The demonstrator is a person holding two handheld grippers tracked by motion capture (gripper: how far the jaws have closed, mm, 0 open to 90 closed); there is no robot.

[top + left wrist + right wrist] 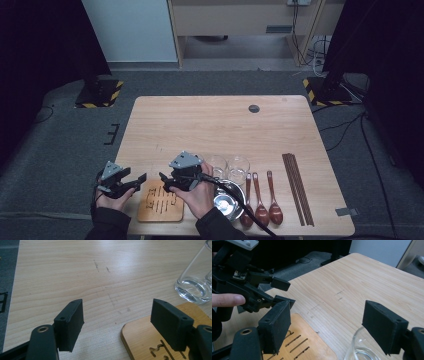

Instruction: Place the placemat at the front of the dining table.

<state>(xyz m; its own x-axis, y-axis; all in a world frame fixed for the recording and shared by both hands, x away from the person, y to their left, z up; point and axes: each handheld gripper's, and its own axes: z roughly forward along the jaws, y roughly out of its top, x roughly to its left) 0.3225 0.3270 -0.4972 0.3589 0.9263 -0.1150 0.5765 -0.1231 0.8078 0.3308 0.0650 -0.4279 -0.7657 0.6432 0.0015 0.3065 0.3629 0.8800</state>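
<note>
Here, a person stands at the near edge of a light wooden table (pixel 215 120) with a two-jaw gripper in each hand. The left gripper (pixel 141 178) sits at the table's near left corner, pointing right toward a small wooden board (pixel 159 204) with slots cut into it. Its jaws are spread apart with nothing between them; in the left gripper view, bare tabletop and the rounded corner of the wooden board (pixel 142 340) lie between and beyond them.

The right gripper (pixel 163 181) hovers over the board's far edge, pointing left toward the other tool, so the 2 sets of tips are near each other but apart. Its jaws are also spread and pinch nothing. In the right gripper view, the board (pixel 304 345) lies under the left-hand jaw and the rim of a clear glass (pixel 362 350) sits just under the right-hand jaw, with the left gripper (pixel 283 292) ahead across the board.

Just right of the right hand stand 2 clear glasses (pixel 238 169) side by side, and nearer the edge a shiny metal lid (pixel 226 205). Farther right lie 3 dark wooden spoons (pixel 261 200) in a row, then a bundle of dark chopsticks (pixel 298 187).
</note>
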